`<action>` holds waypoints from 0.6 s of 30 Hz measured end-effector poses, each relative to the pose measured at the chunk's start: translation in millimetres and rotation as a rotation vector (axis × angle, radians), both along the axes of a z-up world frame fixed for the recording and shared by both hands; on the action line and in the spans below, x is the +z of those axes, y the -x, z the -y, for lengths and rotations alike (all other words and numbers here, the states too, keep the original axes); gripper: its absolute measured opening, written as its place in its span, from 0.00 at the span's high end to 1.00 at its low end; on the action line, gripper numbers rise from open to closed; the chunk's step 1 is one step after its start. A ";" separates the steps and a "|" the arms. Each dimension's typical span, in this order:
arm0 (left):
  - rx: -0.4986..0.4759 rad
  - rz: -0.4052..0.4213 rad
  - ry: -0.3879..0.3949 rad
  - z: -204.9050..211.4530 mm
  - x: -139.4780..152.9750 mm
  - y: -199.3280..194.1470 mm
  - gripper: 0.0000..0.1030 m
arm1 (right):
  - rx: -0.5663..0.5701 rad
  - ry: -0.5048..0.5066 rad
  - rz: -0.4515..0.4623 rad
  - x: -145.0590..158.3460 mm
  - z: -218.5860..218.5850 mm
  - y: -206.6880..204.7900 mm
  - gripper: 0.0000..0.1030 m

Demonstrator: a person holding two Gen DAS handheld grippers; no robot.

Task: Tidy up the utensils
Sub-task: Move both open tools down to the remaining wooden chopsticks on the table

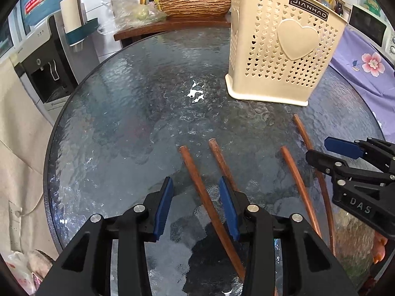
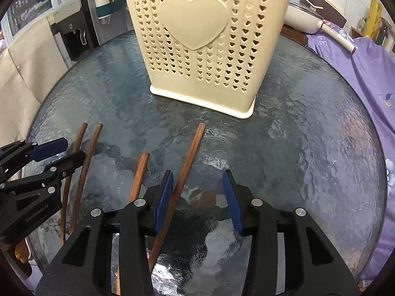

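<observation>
Several brown wooden chopsticks lie on the round glass table [image 1: 123, 123]. My left gripper [image 1: 196, 207] is open, low over the table, with one chopstick [image 1: 197, 180] lying between its fingers and a second chopstick [image 1: 221, 157] beside the right finger. My right gripper [image 2: 198, 201] is open, with one chopstick [image 2: 190, 157] lying just inside its left finger and another chopstick [image 2: 140, 172] outside it. The cream utensil basket [image 1: 279, 49] with a heart stands upright at the far side of the table; it also shows in the right wrist view [image 2: 197, 44].
A water dispenser [image 1: 47, 74] stands left of the table. A wooden sink counter [image 1: 172, 22] is behind it. Purple flowered cloth [image 1: 365, 66] covers the right side. Two more chopsticks [image 1: 296, 180] lie at the right, near the right gripper [image 1: 321, 153].
</observation>
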State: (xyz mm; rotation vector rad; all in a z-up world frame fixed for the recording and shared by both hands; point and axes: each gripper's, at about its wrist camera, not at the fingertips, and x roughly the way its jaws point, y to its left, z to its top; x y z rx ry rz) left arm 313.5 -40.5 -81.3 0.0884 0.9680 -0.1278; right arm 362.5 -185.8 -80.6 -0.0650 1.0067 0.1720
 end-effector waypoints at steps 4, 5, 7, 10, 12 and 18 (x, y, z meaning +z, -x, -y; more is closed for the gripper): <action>0.021 0.000 0.003 1.3 0.3 -2.1 0.67 | -0.042 0.001 -0.008 0.3 -3.9 -5.8 0.64; 0.026 0.002 0.001 1.9 0.4 -2.6 0.67 | -0.048 0.005 -0.008 0.7 -6.0 -7.6 0.66; 0.032 0.005 0.000 2.6 0.4 -2.6 0.69 | -0.058 0.008 -0.009 1.0 -9.9 -10.2 0.70; 0.038 0.005 -0.001 3.4 0.5 -3.8 0.74 | -0.072 0.017 -0.007 2.1 -16.5 -13.8 0.78; 0.041 0.006 -0.004 4.4 0.8 -4.9 0.77 | -0.074 0.026 -0.002 2.5 -21.0 -15.2 0.83; 0.045 0.019 -0.011 9.1 0.2 -1.9 0.86 | -0.078 0.041 0.005 1.6 -31.9 -21.1 0.91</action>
